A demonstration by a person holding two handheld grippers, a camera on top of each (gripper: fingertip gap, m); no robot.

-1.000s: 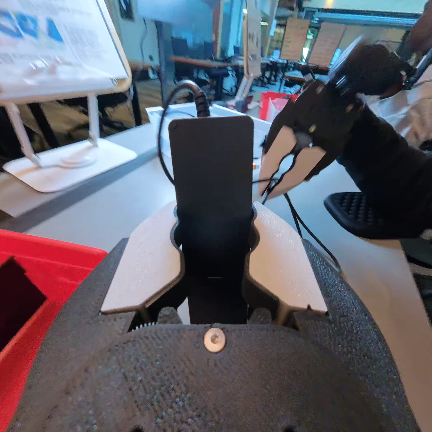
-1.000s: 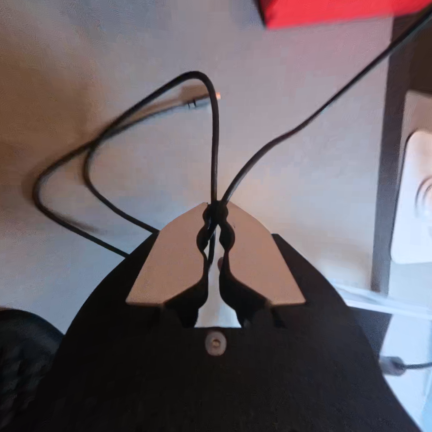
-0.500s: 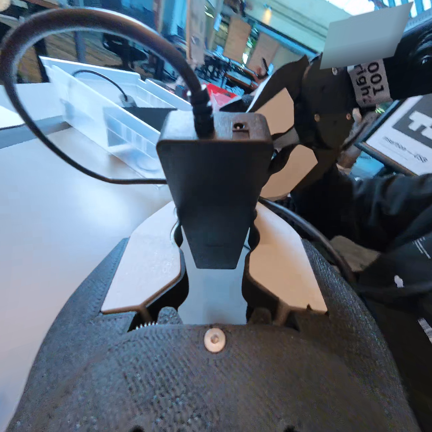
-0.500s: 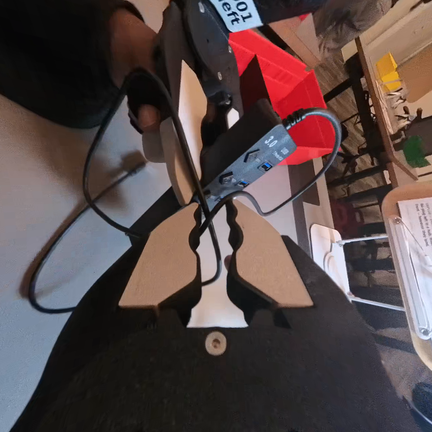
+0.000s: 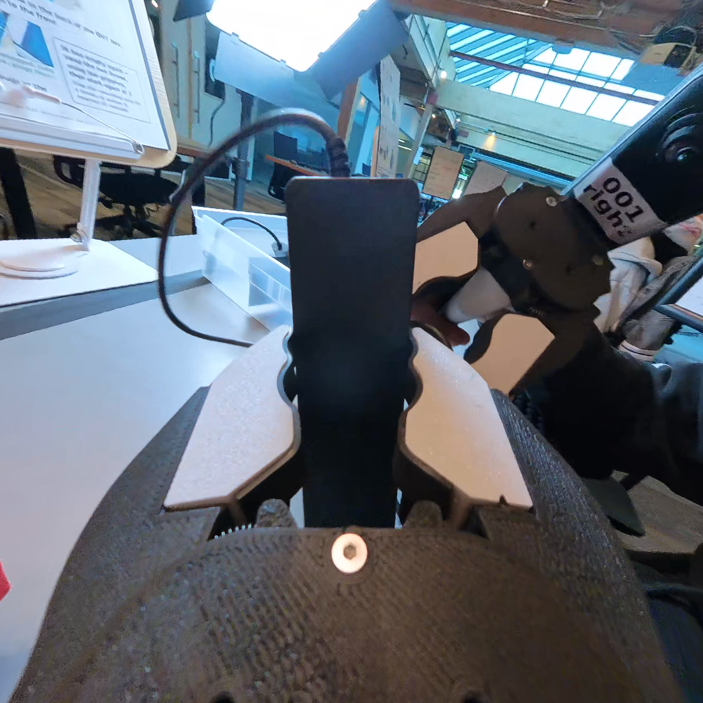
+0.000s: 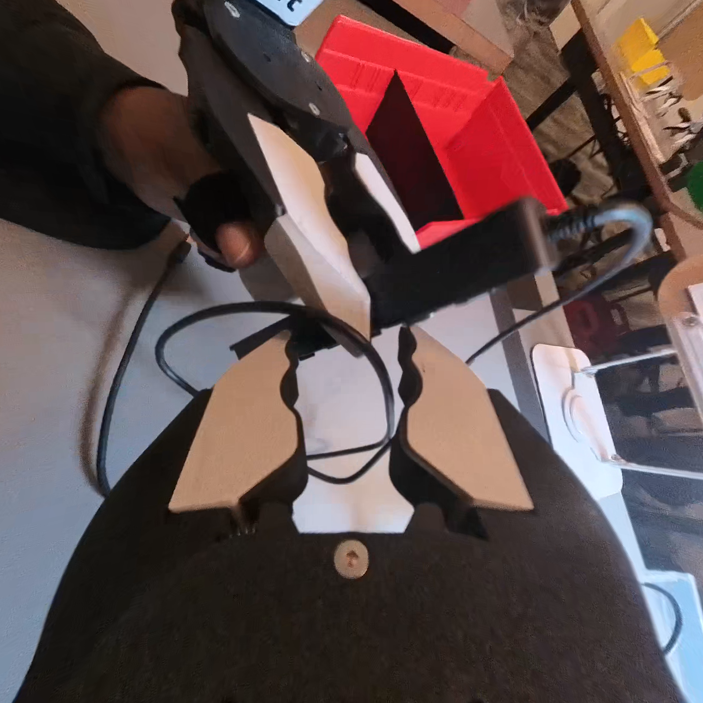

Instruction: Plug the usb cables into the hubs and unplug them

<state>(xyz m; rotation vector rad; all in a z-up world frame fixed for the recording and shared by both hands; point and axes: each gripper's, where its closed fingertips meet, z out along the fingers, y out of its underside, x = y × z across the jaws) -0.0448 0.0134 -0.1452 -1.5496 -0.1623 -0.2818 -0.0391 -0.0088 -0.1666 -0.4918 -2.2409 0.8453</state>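
My left gripper (image 5: 350, 334) is shut on a black USB hub (image 5: 352, 289) and holds it upright above the table, flat back toward the camera. The hub's thick cable (image 5: 171, 213) arcs from its top down to the left. My right gripper (image 6: 348, 338) is open, just below the hub (image 6: 456, 262) and the left gripper (image 6: 388, 285). A thin black USB cable (image 6: 386, 395) loops loosely between the right fingers, and its dark plug end (image 6: 304, 336) lies by the left fingertip. In the left wrist view the right gripper (image 5: 445, 300) sits right of the hub. The hub's ports are hidden.
A red bin (image 6: 494, 152) stands behind the hub. A white sign stand (image 5: 76, 83) with its base (image 5: 38, 262) is at the left. A clear plastic tray (image 5: 243, 258) holding another cable lies behind. The grey table (image 5: 95, 380) spreads to the left. My left and right fingertips are right by each other.
My right gripper was shut on the thin cable, then opened wide; the cable now hangs loose between its fingers. The left gripper turned the hub upright, back toward its camera.
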